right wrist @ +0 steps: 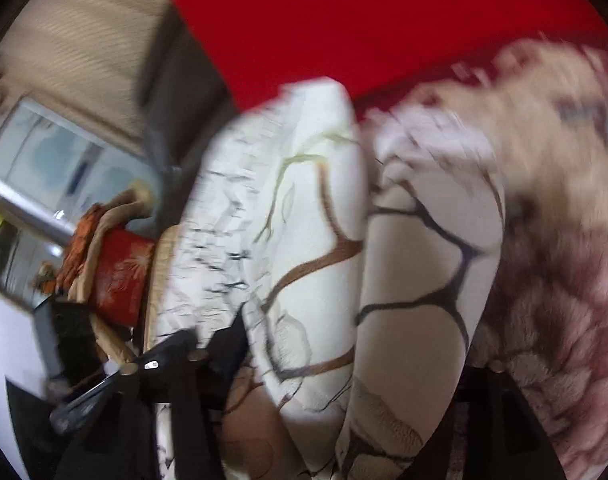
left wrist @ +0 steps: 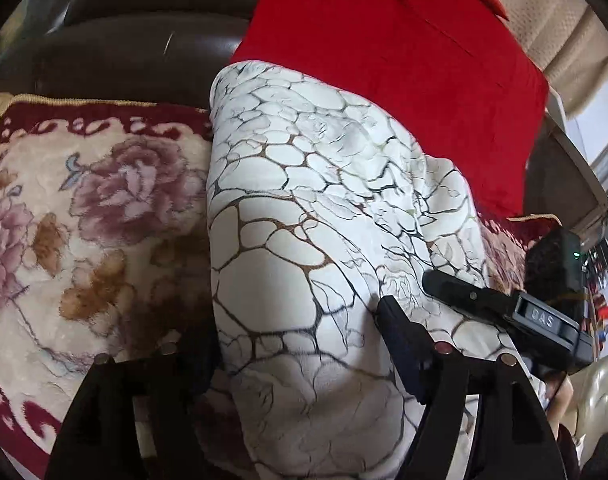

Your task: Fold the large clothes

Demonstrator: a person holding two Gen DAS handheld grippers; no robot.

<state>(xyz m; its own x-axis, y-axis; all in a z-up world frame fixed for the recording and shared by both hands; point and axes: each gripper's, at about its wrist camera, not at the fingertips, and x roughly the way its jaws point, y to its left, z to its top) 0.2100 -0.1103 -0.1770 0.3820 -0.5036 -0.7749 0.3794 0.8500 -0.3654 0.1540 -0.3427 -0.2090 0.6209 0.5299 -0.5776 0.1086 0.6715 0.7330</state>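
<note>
A white garment with a brown and black cracked-stone print (left wrist: 304,208) lies folded in a thick bundle on a floral plush blanket. My left gripper (left wrist: 299,340) straddles the near end of the bundle, one finger on each side, its fingers (left wrist: 400,340) pressed against the cloth. The right gripper's black fingers (left wrist: 484,296) reach onto the garment from the right in the left wrist view. In the blurred right wrist view the garment (right wrist: 316,240) fills the middle between my right gripper's (right wrist: 344,364) fingers (right wrist: 227,344).
A floral plush blanket (left wrist: 83,216) covers the seat. A red cushion (left wrist: 384,64) leans behind the garment against a dark brown sofa back (left wrist: 135,40). A pile of folded fabrics (right wrist: 111,268) and a window lie to the left in the right wrist view.
</note>
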